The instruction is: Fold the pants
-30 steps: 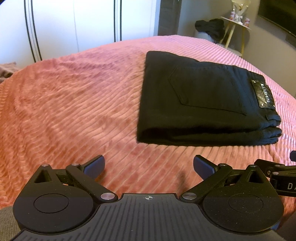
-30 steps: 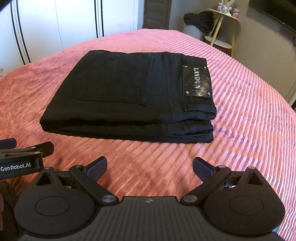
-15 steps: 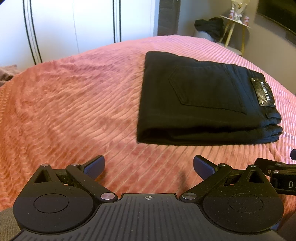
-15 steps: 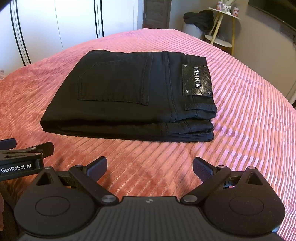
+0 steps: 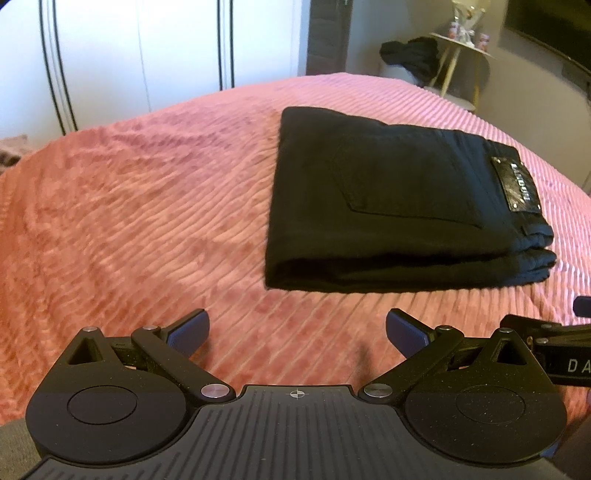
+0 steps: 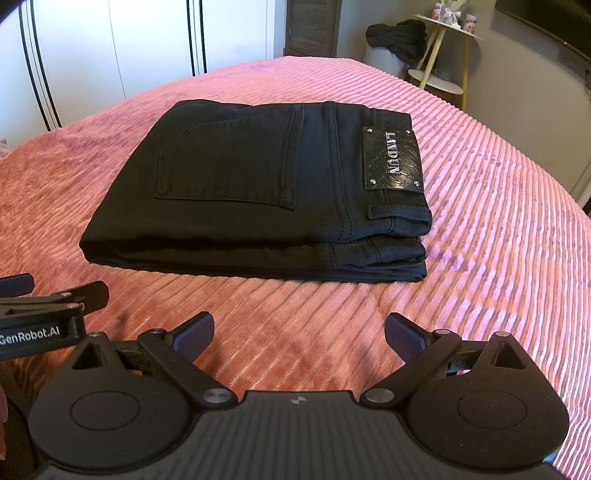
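Right wrist view has the right gripper point(image 6: 299, 332) spread wide and empty over the pink bedspread point(image 6: 498, 229), the folded black pants point(image 6: 258, 192) lying at twelve o'clock with nothing between them, and the left gripper's tip poking in at nine o'clock. Left wrist view shows the left gripper point(image 5: 297, 330) likewise apart, the pants point(image 5: 399, 206) at one o'clock. A side table point(image 6: 439, 48) and dark clothing point(image 6: 399, 33) stand beyond the bed.

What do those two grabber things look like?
Both are black. The left gripper and right gripper each have two round discs, metal rivets, a ribbed middle plate and dark blue finger pads. White letters on the left one's side read GenRobot.AI.
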`<move>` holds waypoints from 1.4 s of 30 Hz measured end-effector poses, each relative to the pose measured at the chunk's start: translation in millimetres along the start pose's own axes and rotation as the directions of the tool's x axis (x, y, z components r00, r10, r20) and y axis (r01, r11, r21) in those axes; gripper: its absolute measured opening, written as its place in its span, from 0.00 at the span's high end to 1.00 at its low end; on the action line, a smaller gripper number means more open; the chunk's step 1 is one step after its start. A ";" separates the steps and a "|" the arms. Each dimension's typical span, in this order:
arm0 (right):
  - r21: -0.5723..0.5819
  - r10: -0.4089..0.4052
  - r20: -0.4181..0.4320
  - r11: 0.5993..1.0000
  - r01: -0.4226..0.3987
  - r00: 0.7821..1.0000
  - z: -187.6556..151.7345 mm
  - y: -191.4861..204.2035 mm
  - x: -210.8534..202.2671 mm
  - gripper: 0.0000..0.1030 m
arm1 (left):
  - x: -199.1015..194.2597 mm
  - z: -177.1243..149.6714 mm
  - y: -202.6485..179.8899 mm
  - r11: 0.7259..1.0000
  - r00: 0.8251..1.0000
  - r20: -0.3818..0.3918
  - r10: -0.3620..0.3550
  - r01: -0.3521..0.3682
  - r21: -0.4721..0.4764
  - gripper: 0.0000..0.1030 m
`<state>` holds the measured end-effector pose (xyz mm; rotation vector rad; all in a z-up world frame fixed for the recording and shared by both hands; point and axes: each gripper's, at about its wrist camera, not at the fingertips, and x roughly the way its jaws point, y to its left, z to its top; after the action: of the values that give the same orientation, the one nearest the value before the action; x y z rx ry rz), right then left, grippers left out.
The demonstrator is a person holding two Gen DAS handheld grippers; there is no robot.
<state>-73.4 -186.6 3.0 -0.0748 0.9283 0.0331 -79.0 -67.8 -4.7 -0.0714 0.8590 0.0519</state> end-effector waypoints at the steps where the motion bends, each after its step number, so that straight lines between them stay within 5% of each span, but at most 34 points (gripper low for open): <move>1: 0.001 0.001 0.000 1.000 -0.001 1.000 -0.2 -0.3 0.0 0.04 | 0.0 0.0 -1.0 1.000 1.000 0.001 0.003 -0.003 0.008 0.00; 42: 0.001 0.003 -0.004 1.000 -0.003 1.000 -1.9 0.4 0.7 0.04 | 6.5 -1.3 -1.3 1.000 0.999 -0.036 -0.028 0.028 -0.008 0.00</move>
<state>-74.5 -186.4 1.3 -0.0730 0.9324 0.0357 -75.6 -69.2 -10.4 -0.0917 0.8942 0.0280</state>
